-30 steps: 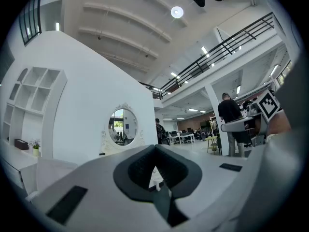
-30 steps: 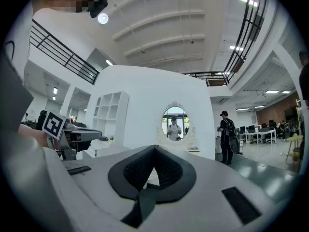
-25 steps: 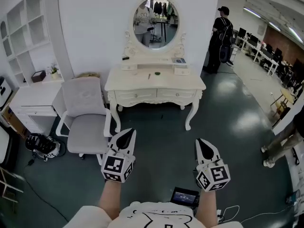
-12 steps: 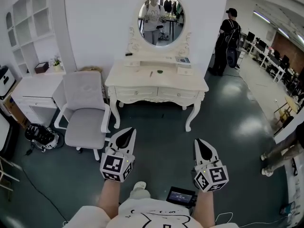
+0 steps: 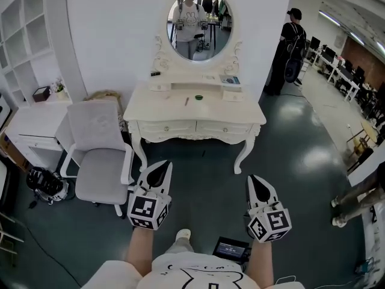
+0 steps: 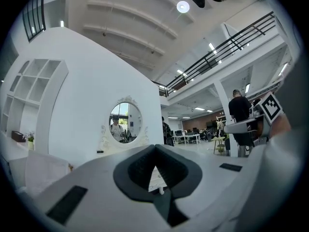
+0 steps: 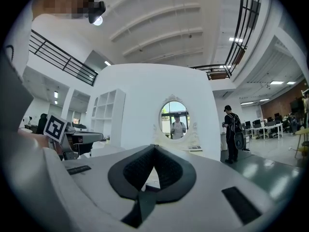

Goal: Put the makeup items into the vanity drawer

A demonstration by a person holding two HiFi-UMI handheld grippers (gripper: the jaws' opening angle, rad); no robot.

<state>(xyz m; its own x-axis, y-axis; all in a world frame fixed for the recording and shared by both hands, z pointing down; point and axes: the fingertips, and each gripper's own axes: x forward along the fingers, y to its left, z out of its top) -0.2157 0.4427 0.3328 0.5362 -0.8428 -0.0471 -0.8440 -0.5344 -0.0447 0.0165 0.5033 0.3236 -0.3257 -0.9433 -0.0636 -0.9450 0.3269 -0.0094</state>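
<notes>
vanity [image 5: 240, 110] ahead: cream paint, smooth, satin | floor [image 5: 301, 155]: dark, glossy | chair [image 5: 99, 173] left of left gripper [image 5: 161, 165]: grey cloth, matt

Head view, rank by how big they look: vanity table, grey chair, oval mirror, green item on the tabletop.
1. vanity table
2. grey chair, though it stands nearer the camera
3. oval mirror
4. green item, a mere speck
</notes>
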